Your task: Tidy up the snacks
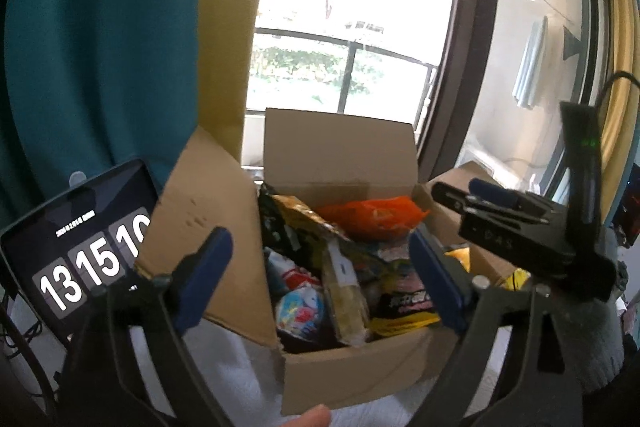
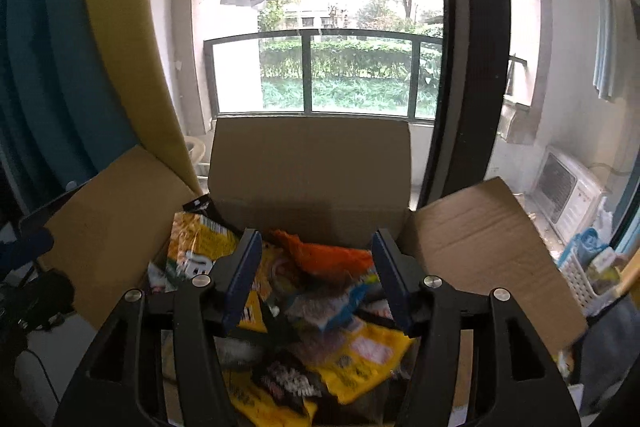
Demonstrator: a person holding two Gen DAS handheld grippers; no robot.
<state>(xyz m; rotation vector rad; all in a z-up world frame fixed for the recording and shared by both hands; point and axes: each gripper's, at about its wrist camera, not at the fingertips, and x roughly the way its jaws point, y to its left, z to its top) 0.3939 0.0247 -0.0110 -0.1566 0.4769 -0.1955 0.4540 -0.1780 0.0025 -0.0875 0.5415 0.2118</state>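
Observation:
An open cardboard box (image 1: pixel 348 379) stands on a white cloth, filled with several snack packets. Among them are an orange packet (image 1: pixel 372 219), a clear pale packet (image 1: pixel 348 299) and a black-and-yellow packet (image 1: pixel 404 307). My left gripper (image 1: pixel 316 247) is open in front of the box, with nothing between its blue pads. My right gripper (image 1: pixel 500 203) reaches in from the right over the box's far corner. In the right wrist view the right gripper (image 2: pixel 318 243) is open above the box (image 2: pixel 312 163). The orange packet (image 2: pixel 332 255) and a yellow packet (image 2: pixel 360 359) lie below, untouched.
A tablet (image 1: pixel 80 255) showing a clock leans at the left by a teal curtain (image 1: pixel 100 47). The box flaps (image 2: pixel 488 251) stand out to both sides. A glass door frame (image 2: pixel 472 67) rises behind. A white basket (image 2: pixel 580 279) sits at the right. A person's fingertip (image 1: pixel 308 417) shows at the bottom.

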